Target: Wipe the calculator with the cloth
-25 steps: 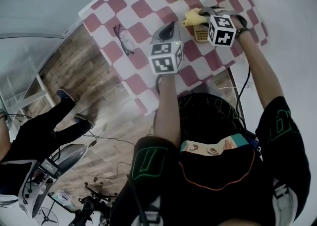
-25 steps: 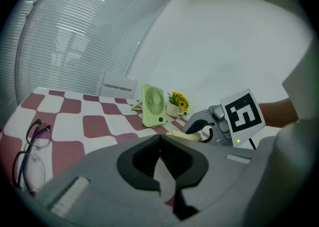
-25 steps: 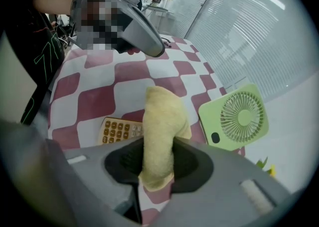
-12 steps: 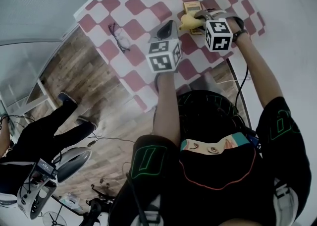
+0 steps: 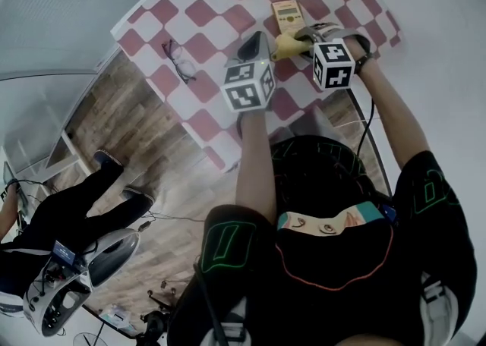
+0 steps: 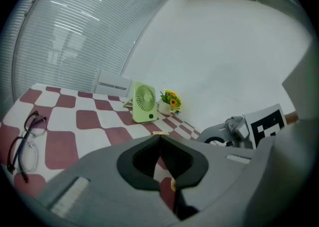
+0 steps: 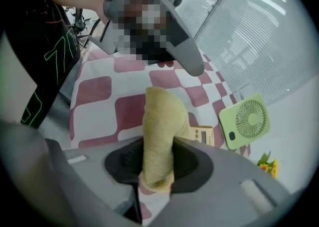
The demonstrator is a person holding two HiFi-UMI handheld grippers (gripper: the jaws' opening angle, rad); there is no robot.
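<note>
Right gripper point(image 7: 157, 173) is pinched tight on the folded yellow cloth point(image 7: 159, 131), just beside the small tan calculator point(image 5: 287, 13) on the red-checked tablecloth point(image 5: 201, 14). Left gripper point(image 6: 160, 164) is closed on nothing. Looks like the approach step; next, drag the cloth across the calculator's face

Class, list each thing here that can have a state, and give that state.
left gripper, jaws shut, empty
right gripper, jaws shut on cloth
cloth, bunched, clamped in the right jaws
calculator, flat on the table, face up
fan, upright; running or not, unclear
glasses, arms unfolded, lying on the table
</note>
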